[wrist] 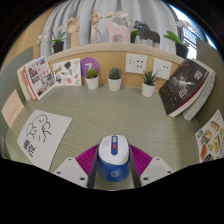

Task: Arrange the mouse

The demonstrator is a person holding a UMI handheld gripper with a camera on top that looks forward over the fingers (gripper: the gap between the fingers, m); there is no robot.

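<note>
Gripping the mouse (112, 156) across its flanks, the tongs (112, 160) stand closed to the width of the mouse body; both magenta pads (88, 157) appear to press on its sides, though the contact line itself is partly hidden by the body. The mouse is white on top with a blue underside and sits between the fingers, at the near edge of the tabletop (110, 115). Whether it rests on the surface or is lifted cannot be determined.

Handling judgement: the mouse is likely light and rigid, with a smooth, curved plastic shell that may slip. Hold at the mid-body sides, where the flanks run closest to parallel. Avoid squeezing the buttons.

Beyond the fingers stand three potted plants (115, 77). A drawing sheet (38, 133) lies toward the left edge.
</note>
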